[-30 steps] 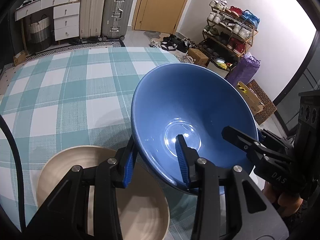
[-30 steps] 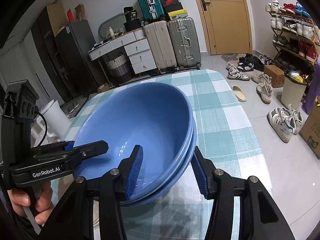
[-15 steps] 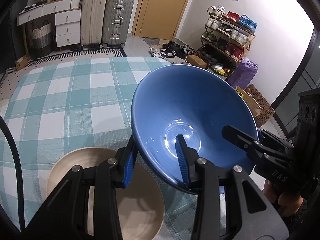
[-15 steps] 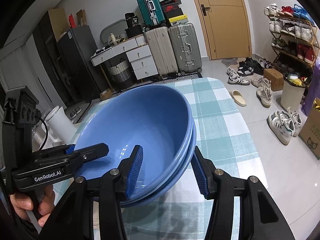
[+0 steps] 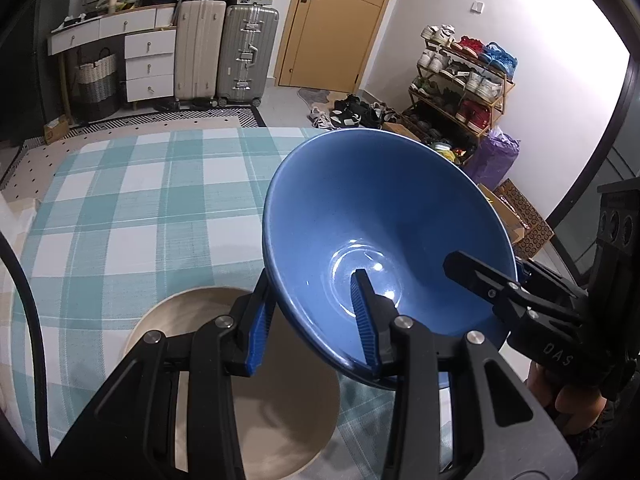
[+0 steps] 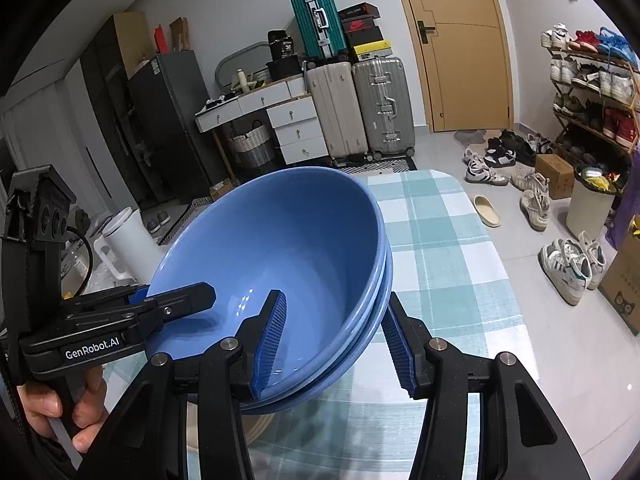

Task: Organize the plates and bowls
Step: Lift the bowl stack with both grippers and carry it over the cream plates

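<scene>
A: What's biggest here?
B: The table under a teal-and-white checked cloth (image 5: 132, 208), running away toward the far suitcases (image 5: 224, 52) and the door (image 6: 460, 48). A shoe rack (image 5: 464, 76) stands at the far right

A: And on it?
B: A beige bowl (image 5: 276, 420) sits on the near part, left of the blue ones

A: Where are the blue ones?
B: Two blue bowls (image 6: 280, 264), nested one inside the other, are up off the cloth, tilted, held between both tools

A: How does each tool hold them?
B: The left gripper (image 5: 312, 320) is clamped on the near-left rim, one finger (image 5: 362, 316) inside the bowl and one outside. The right gripper (image 6: 334, 340) is clamped on the opposite rim the same way, over both rims; its pad (image 6: 270, 340) lies against the inner wall. A hand (image 6: 60, 408) grasps the left tool's handle
</scene>
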A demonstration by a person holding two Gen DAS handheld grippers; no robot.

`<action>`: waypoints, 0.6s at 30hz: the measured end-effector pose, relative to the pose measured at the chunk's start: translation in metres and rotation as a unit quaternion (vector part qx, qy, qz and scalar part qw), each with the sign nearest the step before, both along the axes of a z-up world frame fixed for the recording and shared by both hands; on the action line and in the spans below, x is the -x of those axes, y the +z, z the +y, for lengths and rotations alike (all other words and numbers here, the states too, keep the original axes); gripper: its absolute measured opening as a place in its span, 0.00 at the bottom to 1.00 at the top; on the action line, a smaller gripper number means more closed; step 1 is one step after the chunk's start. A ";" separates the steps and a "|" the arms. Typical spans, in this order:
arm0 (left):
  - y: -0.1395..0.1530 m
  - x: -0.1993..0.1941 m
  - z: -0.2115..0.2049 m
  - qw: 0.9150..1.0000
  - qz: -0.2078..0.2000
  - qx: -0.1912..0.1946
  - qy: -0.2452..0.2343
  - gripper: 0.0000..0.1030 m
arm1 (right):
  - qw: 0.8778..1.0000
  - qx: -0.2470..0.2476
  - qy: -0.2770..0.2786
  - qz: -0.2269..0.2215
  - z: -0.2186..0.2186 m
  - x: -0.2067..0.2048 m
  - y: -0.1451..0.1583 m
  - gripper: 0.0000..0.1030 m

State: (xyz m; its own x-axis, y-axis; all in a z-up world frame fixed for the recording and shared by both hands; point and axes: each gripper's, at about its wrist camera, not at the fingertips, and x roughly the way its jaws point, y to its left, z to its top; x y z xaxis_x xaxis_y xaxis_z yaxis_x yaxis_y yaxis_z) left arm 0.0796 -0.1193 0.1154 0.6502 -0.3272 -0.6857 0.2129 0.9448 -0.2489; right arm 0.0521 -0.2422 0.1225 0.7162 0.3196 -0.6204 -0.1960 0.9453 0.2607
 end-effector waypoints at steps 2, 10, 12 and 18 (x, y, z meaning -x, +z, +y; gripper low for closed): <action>0.003 0.006 0.004 1.000 -0.002 -0.001 0.003 0.34 | 1.000 0.000 0.003 -0.003 0.005 0.003 0.002 0.49; 0.011 0.026 0.020 1.000 -0.007 0.002 0.019 0.34 | 1.000 0.002 0.015 -0.008 0.024 0.008 0.006 0.49; 0.013 0.031 0.025 1.000 -0.008 0.001 0.023 0.34 | 1.000 0.000 0.018 -0.009 0.026 0.007 0.006 0.49; 0.014 0.038 0.037 0.999 -0.009 -0.001 0.035 0.34 | 1.000 -0.002 0.029 -0.008 0.037 0.006 0.004 0.49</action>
